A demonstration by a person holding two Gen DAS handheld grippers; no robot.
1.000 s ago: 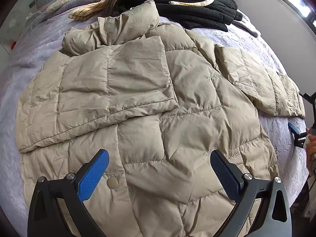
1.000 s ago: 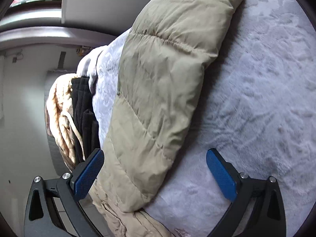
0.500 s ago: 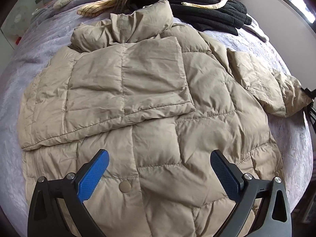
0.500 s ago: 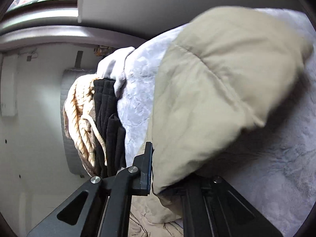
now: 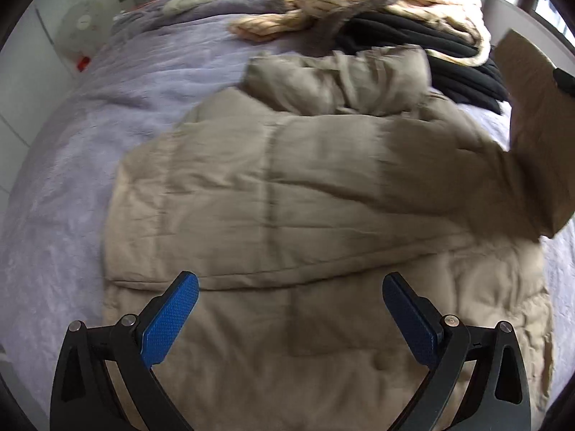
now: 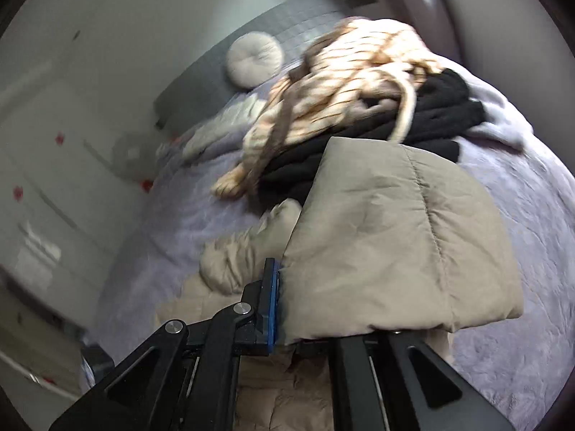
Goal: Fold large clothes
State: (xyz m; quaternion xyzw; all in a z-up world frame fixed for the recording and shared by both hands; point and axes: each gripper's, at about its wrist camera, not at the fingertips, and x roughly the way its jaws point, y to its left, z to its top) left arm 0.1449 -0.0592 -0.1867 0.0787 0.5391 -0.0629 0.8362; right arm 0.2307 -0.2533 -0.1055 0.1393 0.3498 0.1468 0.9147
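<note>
Right hand-held gripper [image 6: 284, 309] clamped on raised jacket sleeve [image 6: 391, 248], left hand-held gripper [image 5: 289, 318] wide above jacket [image 5: 287, 215], collar pointing ahead

bed [image 5: 107, 115] lilac cover | headboard [image 6: 294, 25] grey quilted | walls white

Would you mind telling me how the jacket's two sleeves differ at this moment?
The left sleeve lies flat, folded across the jacket body; the right sleeve is lifted off the bed. No gripper touches the left sleeve, the left gripper hovering open short of it; the right gripper is shut on the right sleeve. Both are the same tan quilted fabric.
</note>
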